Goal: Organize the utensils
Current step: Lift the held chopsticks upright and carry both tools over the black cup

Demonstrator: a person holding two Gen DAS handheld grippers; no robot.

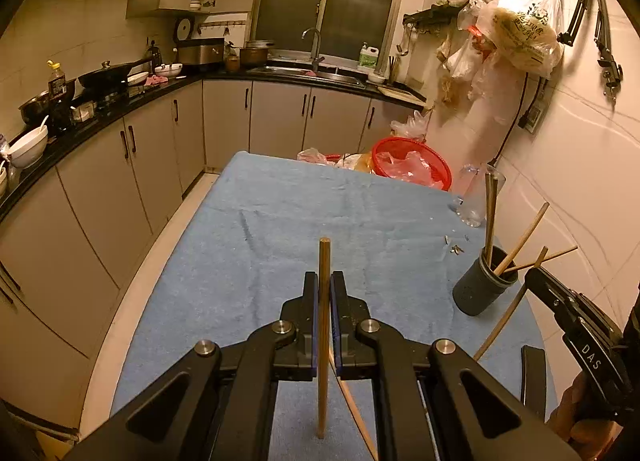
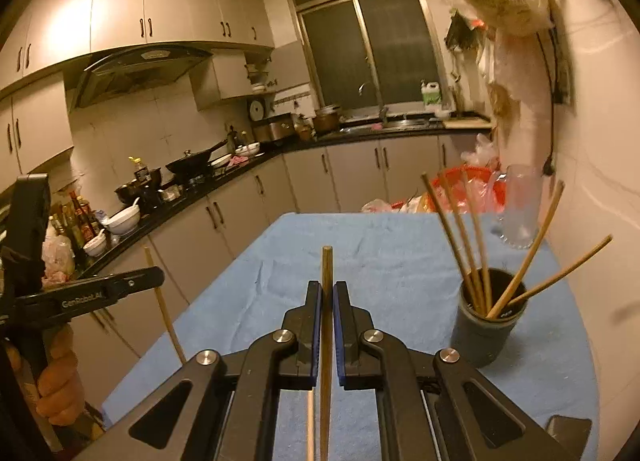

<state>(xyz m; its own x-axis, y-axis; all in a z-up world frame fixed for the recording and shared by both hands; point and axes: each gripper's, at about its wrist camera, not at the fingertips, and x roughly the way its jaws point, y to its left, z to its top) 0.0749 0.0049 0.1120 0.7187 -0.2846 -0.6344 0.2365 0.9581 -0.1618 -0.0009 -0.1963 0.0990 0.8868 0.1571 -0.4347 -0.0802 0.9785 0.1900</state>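
My left gripper (image 1: 325,276) is shut on a wooden chopstick (image 1: 324,257) that stands upright between the pads, above the blue cloth (image 1: 280,229). My right gripper (image 2: 327,286) is likewise shut on an upright chopstick (image 2: 327,261). Each gripper shows in the other's view: the right one (image 1: 535,276) beside the holder, the left one (image 2: 157,275) at the far left with its stick (image 2: 165,311). A dark round holder (image 1: 482,293) (image 2: 484,335) stands on the cloth at the right with several chopsticks leaning in it. A second pale stick (image 1: 352,401) shows under the left jaws; whether it is held I cannot tell.
An empty clear glass (image 1: 474,197) stands past the holder by the wall. A red basket (image 1: 412,165) with plastic bags sits at the table's far end. A black counter (image 1: 100,117) with pans and bowls runs along the left. Bags (image 1: 520,37) hang on the right wall.
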